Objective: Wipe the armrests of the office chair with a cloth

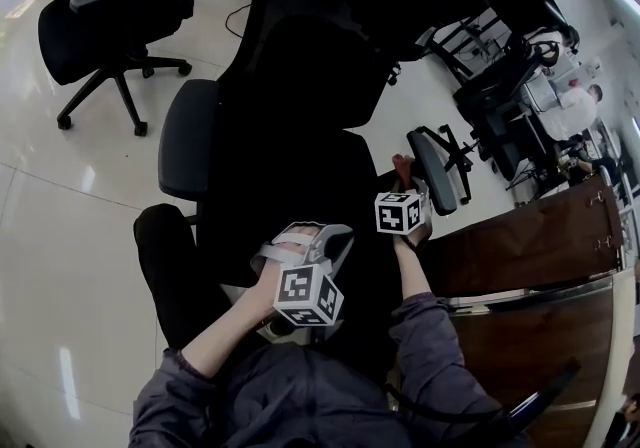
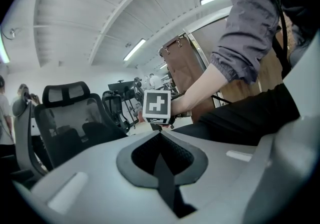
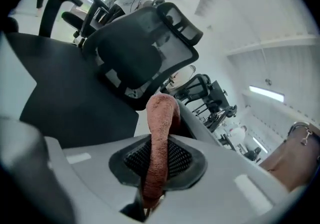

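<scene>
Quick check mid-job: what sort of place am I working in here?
Most likely an open-plan office: several black office chairs on star bases, a brown wooden desk, a glossy white tiled floor and long ceiling strip lights.

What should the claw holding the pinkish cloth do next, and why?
Probably ease the right claw over so the cloth lands on the armrest beside it. The claw is shut on the cloth, and the cloth's free end sits close to that armrest, apparently not pressed on it yet.
</scene>
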A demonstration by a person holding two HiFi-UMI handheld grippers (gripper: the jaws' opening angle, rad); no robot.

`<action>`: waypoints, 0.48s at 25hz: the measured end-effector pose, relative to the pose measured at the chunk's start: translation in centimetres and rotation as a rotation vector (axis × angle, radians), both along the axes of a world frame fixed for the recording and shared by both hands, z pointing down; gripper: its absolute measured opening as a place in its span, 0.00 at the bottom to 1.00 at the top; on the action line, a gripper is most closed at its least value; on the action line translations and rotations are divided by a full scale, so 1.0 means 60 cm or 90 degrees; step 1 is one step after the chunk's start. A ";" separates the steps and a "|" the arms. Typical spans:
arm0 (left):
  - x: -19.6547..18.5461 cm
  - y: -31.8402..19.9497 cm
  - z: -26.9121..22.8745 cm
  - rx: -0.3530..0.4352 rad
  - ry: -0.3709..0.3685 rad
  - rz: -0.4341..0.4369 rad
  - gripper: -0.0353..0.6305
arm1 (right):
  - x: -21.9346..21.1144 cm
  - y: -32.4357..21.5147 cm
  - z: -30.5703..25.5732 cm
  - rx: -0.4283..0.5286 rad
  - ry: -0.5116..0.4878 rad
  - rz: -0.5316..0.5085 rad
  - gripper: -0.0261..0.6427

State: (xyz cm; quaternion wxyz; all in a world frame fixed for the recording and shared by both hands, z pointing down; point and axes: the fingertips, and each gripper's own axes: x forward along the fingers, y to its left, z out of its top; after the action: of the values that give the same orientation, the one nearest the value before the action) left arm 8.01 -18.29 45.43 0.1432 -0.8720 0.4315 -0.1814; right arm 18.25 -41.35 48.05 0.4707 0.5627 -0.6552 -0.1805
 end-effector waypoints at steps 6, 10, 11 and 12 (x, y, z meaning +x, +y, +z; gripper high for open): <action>-0.007 -0.005 -0.003 -0.002 0.006 -0.006 0.08 | -0.017 0.007 0.075 -0.128 0.041 -0.047 0.11; -0.012 -0.007 0.003 -0.005 0.006 -0.009 0.08 | -0.004 0.015 0.117 -0.185 0.059 -0.033 0.11; -0.014 -0.007 0.004 -0.006 0.007 -0.010 0.08 | -0.004 0.014 0.123 -0.192 0.060 -0.035 0.11; -0.015 -0.007 0.005 -0.007 0.009 -0.011 0.08 | -0.004 0.012 0.126 -0.198 0.058 -0.037 0.11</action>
State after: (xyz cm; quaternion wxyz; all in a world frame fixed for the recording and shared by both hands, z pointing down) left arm 7.09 -18.74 45.73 0.1338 -0.8701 0.4392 -0.1792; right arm 17.99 -40.62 55.60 0.5757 0.4550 -0.6694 -0.1157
